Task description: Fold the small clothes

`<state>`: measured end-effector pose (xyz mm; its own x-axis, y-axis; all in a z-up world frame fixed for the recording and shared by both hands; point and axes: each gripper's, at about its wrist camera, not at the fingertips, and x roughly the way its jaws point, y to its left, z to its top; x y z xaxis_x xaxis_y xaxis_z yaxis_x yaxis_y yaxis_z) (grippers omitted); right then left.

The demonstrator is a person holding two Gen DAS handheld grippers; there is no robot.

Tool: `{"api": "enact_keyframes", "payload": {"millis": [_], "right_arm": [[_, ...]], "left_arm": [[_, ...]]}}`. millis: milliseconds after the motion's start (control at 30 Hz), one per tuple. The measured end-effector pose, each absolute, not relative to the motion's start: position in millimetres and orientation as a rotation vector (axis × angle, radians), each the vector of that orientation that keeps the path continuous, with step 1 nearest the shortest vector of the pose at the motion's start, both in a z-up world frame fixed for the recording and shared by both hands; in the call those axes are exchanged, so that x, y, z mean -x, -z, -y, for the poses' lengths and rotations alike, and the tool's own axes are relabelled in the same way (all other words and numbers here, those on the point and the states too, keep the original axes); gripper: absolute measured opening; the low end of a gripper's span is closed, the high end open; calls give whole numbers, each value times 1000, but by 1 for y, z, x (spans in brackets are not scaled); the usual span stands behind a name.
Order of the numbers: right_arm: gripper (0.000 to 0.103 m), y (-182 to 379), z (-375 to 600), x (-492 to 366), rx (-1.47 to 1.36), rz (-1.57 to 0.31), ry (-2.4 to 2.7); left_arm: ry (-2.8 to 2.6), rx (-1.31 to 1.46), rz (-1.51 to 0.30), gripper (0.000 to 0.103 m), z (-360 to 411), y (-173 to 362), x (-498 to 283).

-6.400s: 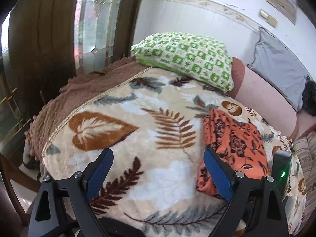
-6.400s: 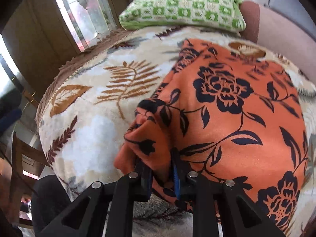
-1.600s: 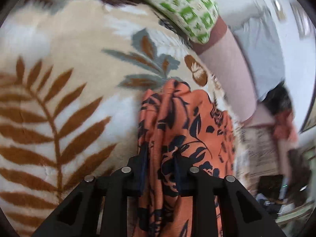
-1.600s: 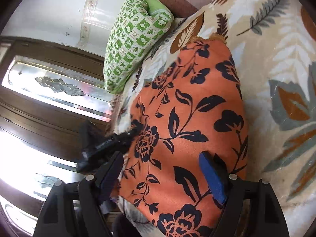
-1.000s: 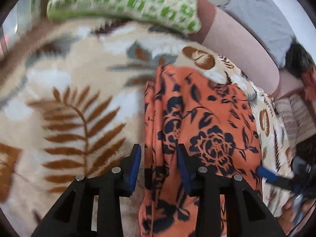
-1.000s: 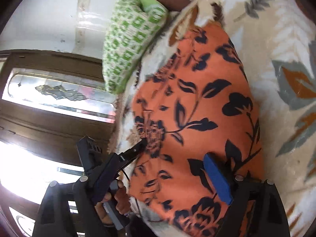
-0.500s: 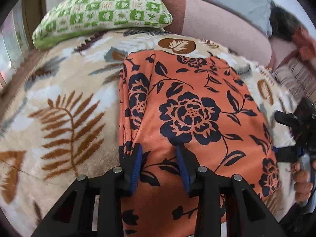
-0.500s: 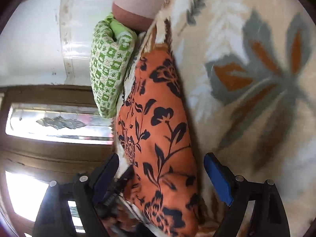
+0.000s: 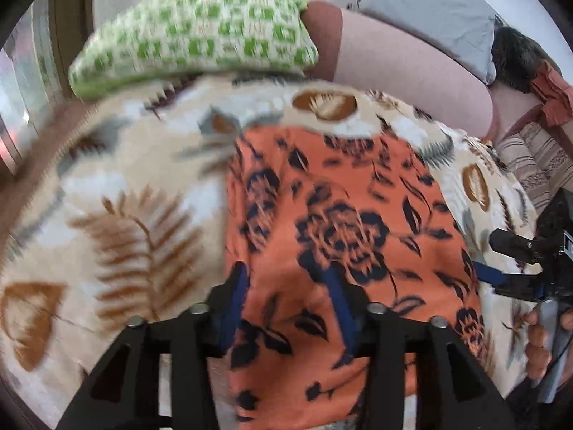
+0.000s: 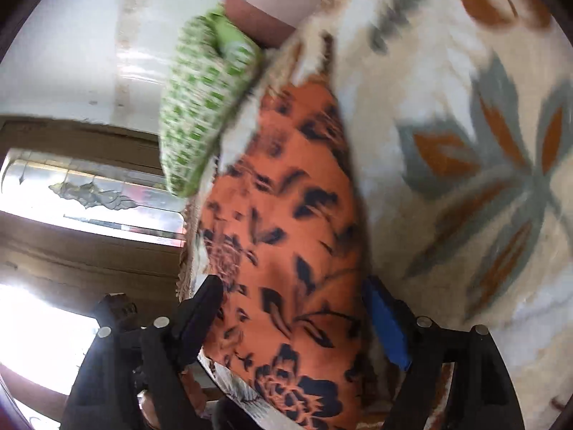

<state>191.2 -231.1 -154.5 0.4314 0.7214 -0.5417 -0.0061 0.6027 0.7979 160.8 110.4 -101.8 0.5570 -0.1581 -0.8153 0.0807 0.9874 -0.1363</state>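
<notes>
An orange cloth with black flowers (image 9: 343, 222) lies folded and flat on the leaf-patterned blanket (image 9: 136, 186). My left gripper (image 9: 286, 286) is open over the cloth's near left part, its blue pads apart with cloth between them, gripping nothing. My right gripper (image 10: 297, 301) is open and straddles the cloth's near edge (image 10: 286, 236), seen from the right side. In the left wrist view the right gripper (image 9: 501, 261) shows at the cloth's right edge, held by a hand. Both views are blurred.
A green and white checked pillow (image 9: 193, 28) lies at the head of the bed, next to a pink bolster (image 9: 404, 61) and a grey pillow (image 9: 422, 7). A wooden door with glass panes (image 10: 89, 193) stands beyond the bed's left side.
My left gripper has opened wider and drawn back slightly over the cloth. My right gripper has shifted along the cloth's right edge, staying open. The cloth lies unchanged.
</notes>
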Motion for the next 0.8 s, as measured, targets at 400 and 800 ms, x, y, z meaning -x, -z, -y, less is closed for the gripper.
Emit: {"api": "enact_keyframes", "payload": {"millis": [400,800], "right_arm": [[83,104,191,-237,-668,-929,-606],[89,133,229,-236,-742,-967,-511]], "left_arm": [[95,67,-976,50,-113,103,-166],[135,393,-1002,81,-171,119,-178]]}}
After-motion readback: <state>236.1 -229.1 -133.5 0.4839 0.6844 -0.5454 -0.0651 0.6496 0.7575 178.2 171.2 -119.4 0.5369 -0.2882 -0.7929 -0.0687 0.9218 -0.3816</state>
